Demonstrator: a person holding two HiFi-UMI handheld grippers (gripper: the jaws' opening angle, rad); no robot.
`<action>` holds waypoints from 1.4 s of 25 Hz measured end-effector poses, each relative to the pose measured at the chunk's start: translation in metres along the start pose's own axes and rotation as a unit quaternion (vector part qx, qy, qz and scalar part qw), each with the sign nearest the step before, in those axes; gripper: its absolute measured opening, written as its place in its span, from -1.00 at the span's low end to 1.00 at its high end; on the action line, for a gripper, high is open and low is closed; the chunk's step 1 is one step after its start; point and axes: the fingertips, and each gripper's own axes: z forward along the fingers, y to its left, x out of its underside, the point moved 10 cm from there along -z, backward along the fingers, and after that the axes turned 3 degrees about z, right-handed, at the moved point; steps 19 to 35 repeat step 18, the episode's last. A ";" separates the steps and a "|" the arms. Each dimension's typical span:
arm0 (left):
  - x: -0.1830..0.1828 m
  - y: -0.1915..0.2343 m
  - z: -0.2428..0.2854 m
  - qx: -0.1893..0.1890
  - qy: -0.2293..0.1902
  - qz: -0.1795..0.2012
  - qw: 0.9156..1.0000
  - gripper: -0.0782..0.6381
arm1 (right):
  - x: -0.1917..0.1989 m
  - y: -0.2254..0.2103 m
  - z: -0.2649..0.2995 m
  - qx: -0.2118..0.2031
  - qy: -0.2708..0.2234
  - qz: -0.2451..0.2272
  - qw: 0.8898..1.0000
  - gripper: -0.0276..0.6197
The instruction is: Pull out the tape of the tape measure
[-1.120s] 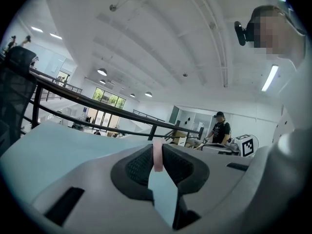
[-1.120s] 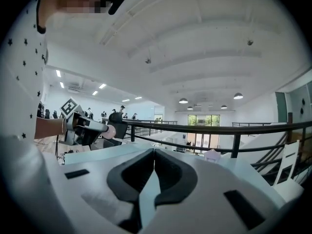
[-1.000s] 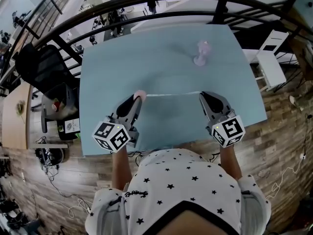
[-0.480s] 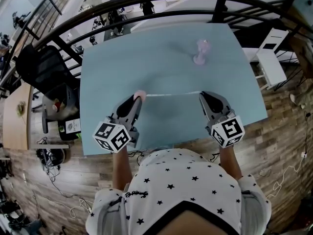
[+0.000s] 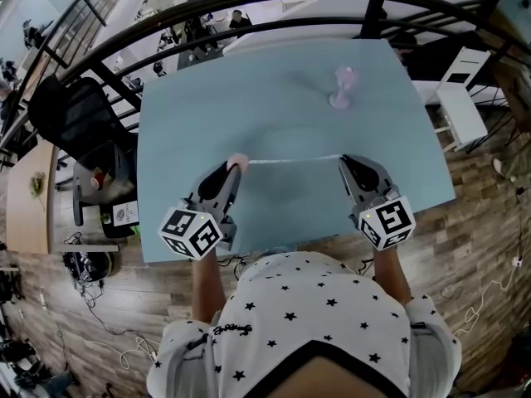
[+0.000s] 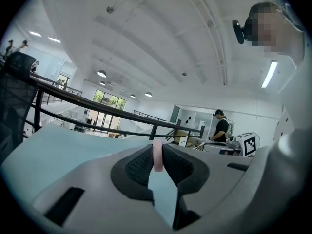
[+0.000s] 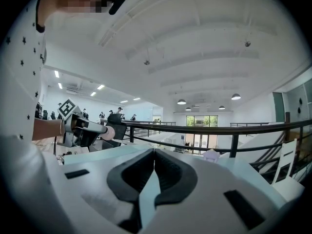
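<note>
A small round pink tape measure is clamped between the pads of my left gripper above the pale blue table; in the left gripper view its pink edge shows pinched between the black pads. A thin white tape runs straight from it to my right gripper, whose jaws are closed on the tape's end. In the right gripper view my right gripper has its pads pressed together, and the left gripper with the pink case shows at the left.
A small pink object stands on the far right part of the table, also seen as the pale object in the right gripper view. A black railing curves behind the table. A black chair stands at the left.
</note>
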 end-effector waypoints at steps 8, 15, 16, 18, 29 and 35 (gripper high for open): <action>0.001 -0.001 0.001 0.006 0.005 0.001 1.000 -0.55 | 0.001 0.001 -0.004 0.006 0.001 0.001 1.000 -0.91; -0.002 -0.003 0.005 0.011 0.007 0.009 1.000 -0.55 | 0.000 -0.002 -0.006 0.011 0.000 0.000 1.000 -0.91; -0.003 -0.004 0.005 0.011 0.007 0.009 1.000 -0.55 | -0.001 -0.003 -0.006 0.012 0.000 0.000 1.000 -0.91; -0.004 -0.004 0.006 0.010 0.007 0.012 1.000 -0.55 | -0.002 -0.004 -0.005 0.013 0.001 0.001 1.000 -0.91; -0.004 -0.004 0.006 0.010 0.007 0.012 1.000 -0.55 | -0.002 -0.004 -0.005 0.013 0.001 0.001 1.000 -0.91; -0.004 -0.004 0.006 0.010 0.007 0.012 1.000 -0.55 | -0.002 -0.004 -0.005 0.013 0.001 0.001 1.000 -0.91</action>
